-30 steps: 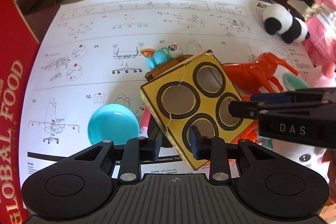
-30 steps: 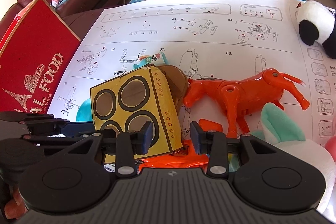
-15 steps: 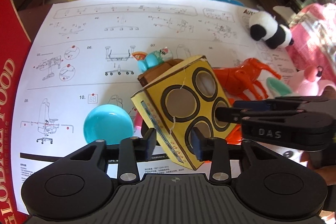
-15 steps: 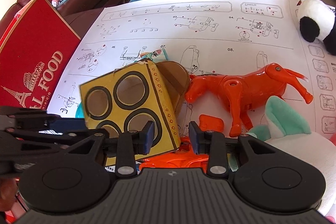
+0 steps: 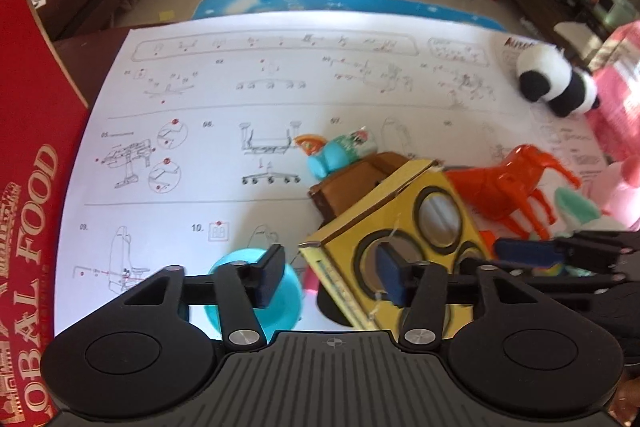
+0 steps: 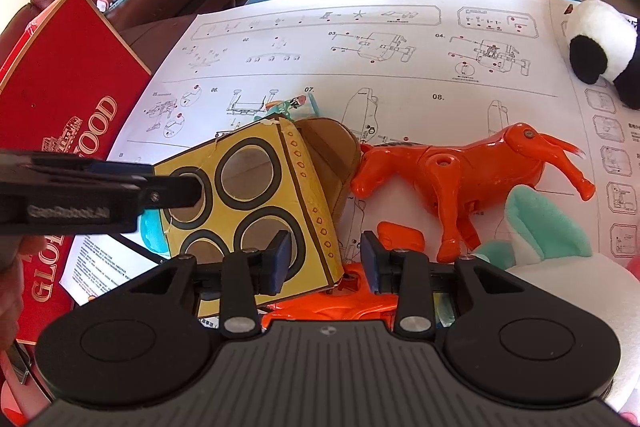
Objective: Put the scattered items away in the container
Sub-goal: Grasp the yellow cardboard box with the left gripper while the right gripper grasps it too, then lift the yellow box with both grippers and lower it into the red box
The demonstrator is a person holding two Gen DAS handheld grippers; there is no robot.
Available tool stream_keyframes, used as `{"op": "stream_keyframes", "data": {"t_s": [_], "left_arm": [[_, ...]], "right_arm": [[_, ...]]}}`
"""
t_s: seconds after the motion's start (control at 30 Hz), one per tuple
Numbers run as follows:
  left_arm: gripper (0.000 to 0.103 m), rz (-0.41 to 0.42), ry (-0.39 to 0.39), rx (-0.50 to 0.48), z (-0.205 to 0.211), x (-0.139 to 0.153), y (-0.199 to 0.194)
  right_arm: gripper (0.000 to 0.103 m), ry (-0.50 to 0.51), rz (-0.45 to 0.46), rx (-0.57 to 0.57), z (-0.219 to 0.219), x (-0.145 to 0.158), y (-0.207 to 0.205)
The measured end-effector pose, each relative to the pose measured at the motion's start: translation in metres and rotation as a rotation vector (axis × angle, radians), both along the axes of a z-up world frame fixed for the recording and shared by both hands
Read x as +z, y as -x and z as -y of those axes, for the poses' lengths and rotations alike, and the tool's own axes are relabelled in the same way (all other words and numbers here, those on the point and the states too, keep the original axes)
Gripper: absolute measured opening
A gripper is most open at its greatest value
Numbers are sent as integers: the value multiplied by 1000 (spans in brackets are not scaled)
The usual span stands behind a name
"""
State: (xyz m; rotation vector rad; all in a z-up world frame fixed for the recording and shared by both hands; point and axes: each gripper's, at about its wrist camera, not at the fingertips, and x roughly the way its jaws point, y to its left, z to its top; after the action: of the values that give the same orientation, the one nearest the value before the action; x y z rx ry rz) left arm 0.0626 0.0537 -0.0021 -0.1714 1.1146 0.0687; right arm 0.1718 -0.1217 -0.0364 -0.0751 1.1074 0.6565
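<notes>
The left hand-held gripper (image 5: 330,277) points steeply down over the desk (image 5: 92,43). Its jaws are closing, with a corner of the yellow cardboard box (image 5: 396,223) between them. The right-hand pad is against the box's face; the left pad stands clear, so nothing is clamped.

The right hand-held gripper (image 6: 326,259) is part open. The near corner of the same box (image 6: 256,195) lies between its pads, neither of which presses on it.

The box sits tilted on a white instruction sheet (image 5: 280,87). A brown piece (image 6: 328,147) lies against its far side. An orange toy horse (image 6: 460,167) lies just right of the box. A teal ball (image 5: 280,307) lies under the left gripper. A red carton (image 5: 32,207) stands at the left edge. A plush panda (image 5: 556,87) sits far right.
</notes>
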Motion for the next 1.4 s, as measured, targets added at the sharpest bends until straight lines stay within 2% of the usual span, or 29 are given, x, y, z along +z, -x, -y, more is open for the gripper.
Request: {"op": "stream_keyframes", "data": {"t_s": [0.03, 0.07, 0.27, 0.3, 0.4, 0.83, 1.0, 1.17, 1.4], "left_arm": [[30, -13, 8, -2, -1, -3, 1], [27, -22, 24, -2, -3, -5, 2], [27, -9, -26, -33, 4, -4, 6], [27, -7, -28, -37, 4, -4, 6], [27, 3, -29, -41, 5, 0, 8], [28, 57, -35, -38, 1, 36, 30], [28, 107, -34, -14, -8, 63, 41], [28, 215, -32, 54, -36, 106, 56], [29, 367, -36, 210, -100, 161, 89]], "right_arm": [[44, -4, -3, -1, 1, 0, -1], [45, -11, -8, -2, 1, -1, -1], [47, -2, -9, -3, -3, -3, 0], [45, -2, -8, -3, -4, -3, 0], [27, -22, -12, 10, -5, 0, 3], [27, -32, 70, 56, -9, 36, 22], [27, -37, 121, 91, -17, 63, 28], [27, -58, 217, 150, -40, 107, 34], [27, -82, 363, 280, -112, 169, 41]]}}
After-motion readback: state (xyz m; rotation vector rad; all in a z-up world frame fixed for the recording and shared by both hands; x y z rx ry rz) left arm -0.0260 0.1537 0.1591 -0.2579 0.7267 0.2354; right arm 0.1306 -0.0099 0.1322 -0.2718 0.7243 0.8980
